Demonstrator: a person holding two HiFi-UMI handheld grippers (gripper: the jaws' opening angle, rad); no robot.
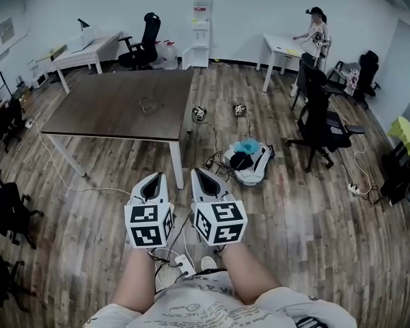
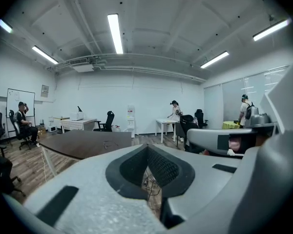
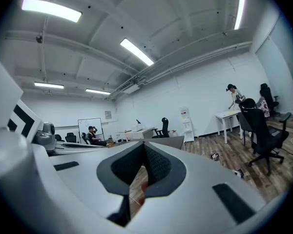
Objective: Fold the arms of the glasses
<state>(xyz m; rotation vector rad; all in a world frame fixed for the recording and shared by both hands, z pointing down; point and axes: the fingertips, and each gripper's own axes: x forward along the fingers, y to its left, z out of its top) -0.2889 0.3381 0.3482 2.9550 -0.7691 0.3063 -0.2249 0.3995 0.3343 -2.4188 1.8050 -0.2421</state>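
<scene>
Head view puts your two grippers low in the middle, side by side above the wood floor (image 1: 307, 203), both pointing to the far side of the room. Your left gripper (image 1: 156, 176) has its fingers pressed together with nothing between them. In the left gripper view the ribbed pads (image 2: 163, 167) meet at the tip. Your right gripper (image 1: 195, 172) is closed the same way and empty, and its pads (image 3: 158, 162) touch in the right gripper view.

The glasses (image 1: 150, 105) lie on the dark table (image 1: 109, 118), about mid-top, far and a little left of your grippers and well apart from both. They are too small to tell how their arms sit. You can also pick them out in the left gripper view as a thin outline (image 2: 109, 143) on the tabletop.

On the floor to the right of the table's near leg lies a backpack (image 1: 254, 166), with cables (image 1: 206, 139) trailing near it. A black chair (image 1: 321, 125) stands further right. At the far right a person (image 1: 318, 29) stands by a white desk (image 1: 281, 46). A water dispenser (image 1: 201, 33) stands against the far wall.
</scene>
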